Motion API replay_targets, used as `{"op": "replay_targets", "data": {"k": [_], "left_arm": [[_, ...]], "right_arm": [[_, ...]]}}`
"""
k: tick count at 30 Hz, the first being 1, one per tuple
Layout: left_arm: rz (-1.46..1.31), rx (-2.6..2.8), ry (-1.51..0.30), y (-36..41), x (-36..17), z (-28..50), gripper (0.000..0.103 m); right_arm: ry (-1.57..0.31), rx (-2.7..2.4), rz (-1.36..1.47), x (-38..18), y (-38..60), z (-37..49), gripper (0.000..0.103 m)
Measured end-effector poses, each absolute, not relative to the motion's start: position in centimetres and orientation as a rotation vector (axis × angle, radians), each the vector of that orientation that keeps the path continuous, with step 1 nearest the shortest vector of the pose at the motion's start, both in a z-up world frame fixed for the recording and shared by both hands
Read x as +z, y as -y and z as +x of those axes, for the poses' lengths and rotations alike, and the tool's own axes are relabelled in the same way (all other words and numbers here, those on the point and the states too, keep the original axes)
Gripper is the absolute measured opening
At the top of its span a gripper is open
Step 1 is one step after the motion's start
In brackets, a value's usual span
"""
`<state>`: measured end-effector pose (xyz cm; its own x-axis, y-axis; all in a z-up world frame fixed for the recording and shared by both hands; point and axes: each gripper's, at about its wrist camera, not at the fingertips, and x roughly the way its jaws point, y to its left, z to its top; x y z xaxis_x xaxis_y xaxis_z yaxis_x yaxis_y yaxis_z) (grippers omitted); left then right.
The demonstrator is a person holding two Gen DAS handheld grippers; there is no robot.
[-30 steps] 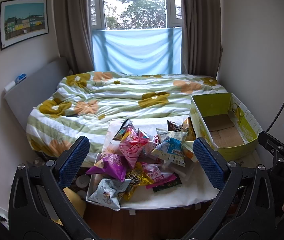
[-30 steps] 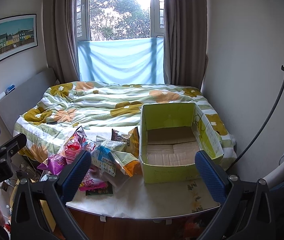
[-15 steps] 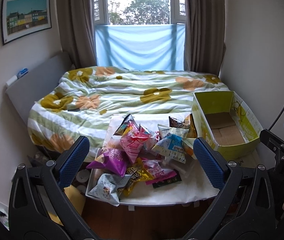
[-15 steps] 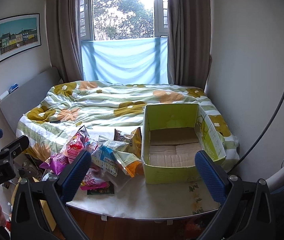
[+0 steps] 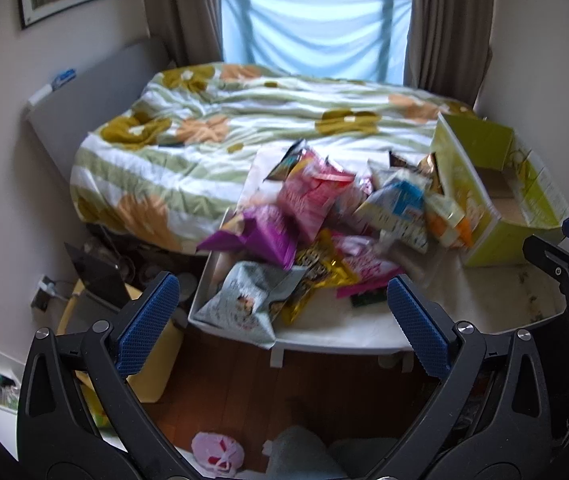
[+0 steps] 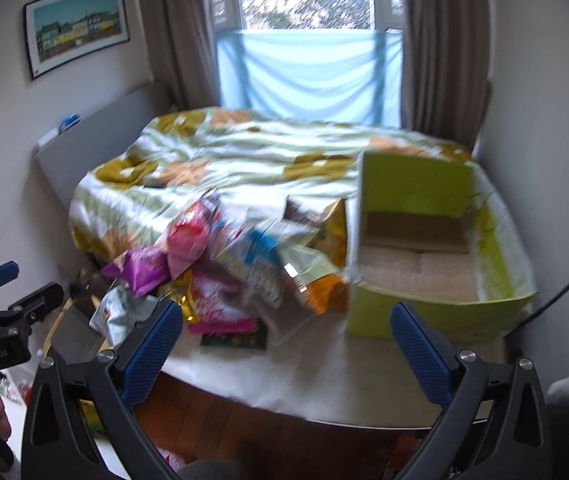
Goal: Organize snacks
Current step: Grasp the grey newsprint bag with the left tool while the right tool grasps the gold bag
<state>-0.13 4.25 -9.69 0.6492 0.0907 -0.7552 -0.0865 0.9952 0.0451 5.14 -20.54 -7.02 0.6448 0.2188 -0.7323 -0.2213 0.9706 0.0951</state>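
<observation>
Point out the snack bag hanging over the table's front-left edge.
The pale grey-blue bag: it juts past the table edge; the purple bag lies behind it.

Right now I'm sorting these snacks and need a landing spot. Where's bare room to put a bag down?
The green box is empty inside, showing only its cardboard floor. The white tabletop is bare along its near edge, between the box and the dark flat packet. The snack pile crowds the left half, a pale bag overhanging the edge.
</observation>
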Motion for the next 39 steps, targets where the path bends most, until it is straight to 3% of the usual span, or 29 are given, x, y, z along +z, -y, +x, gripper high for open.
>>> {"op": "replay_targets", "data": {"k": [18,27,29,39], "left_arm": [[0.004,-0.071,-1.125,-11.0,-22.2,8.0,0.102],[0.020,-0.177,-1.245,-11.4,-26.7,10.7,0.077],[0.029,-0.182,-1.265,-11.5,-27.3,11.1,0.067],[-0.028,-0.195,-1.245,-12.4,-26.5,11.4,0.056]], "right_arm": [[-1.006,0.375,0.020,-16.9,10.2,11.0,0.103],[-1.096,0.381,0.067,-19.9,8.0,13.2,0.103],[-1.112,0.382,0.093,-20.3,7.9,13.4,0.103],[-1.170,0.377,0.252,-21.3,7.1,13.2,0.083]]}}
